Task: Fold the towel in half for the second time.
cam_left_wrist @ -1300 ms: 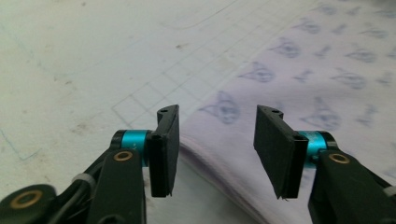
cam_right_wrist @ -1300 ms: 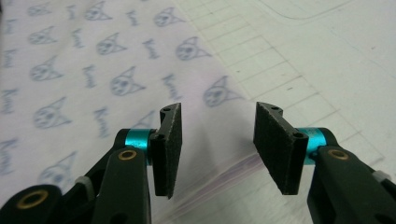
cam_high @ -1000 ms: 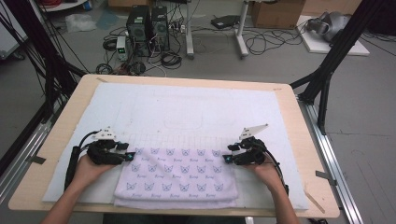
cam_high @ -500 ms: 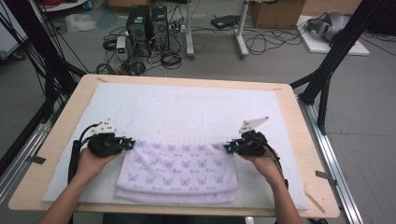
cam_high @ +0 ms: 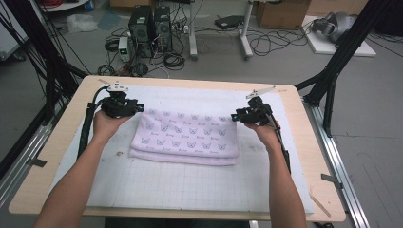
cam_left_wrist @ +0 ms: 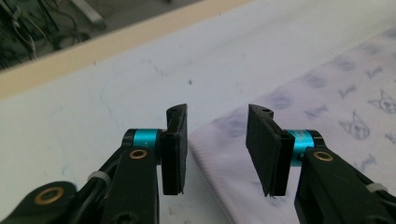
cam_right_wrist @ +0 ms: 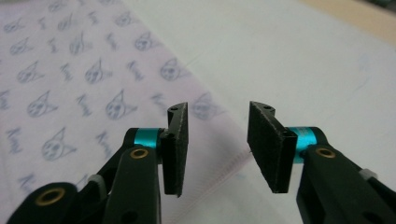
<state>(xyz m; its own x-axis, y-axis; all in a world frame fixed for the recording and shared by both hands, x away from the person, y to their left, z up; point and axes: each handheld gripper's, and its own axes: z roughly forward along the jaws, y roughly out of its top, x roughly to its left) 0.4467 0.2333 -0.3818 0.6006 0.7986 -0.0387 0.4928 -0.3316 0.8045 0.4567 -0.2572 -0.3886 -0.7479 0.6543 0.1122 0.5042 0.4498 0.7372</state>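
Two grippers hover at the far corners of the folded towel (cam_high: pixel 185 137), which lies mid-table on the white mat (cam_high: pixel 190 190). Left gripper (cam_high: pixel 140 109) has just been opening, its jaws now apart above the far left corner, gripping nothing. Right gripper (cam_high: pixel 234 117) has likewise just opened over the far right corner, also empty.

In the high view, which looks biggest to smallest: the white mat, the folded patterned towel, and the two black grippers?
1. White mat, covering most of the table.
2. Folded patterned towel.
3. Left gripper and right gripper: these look alike, so no ranking between them.
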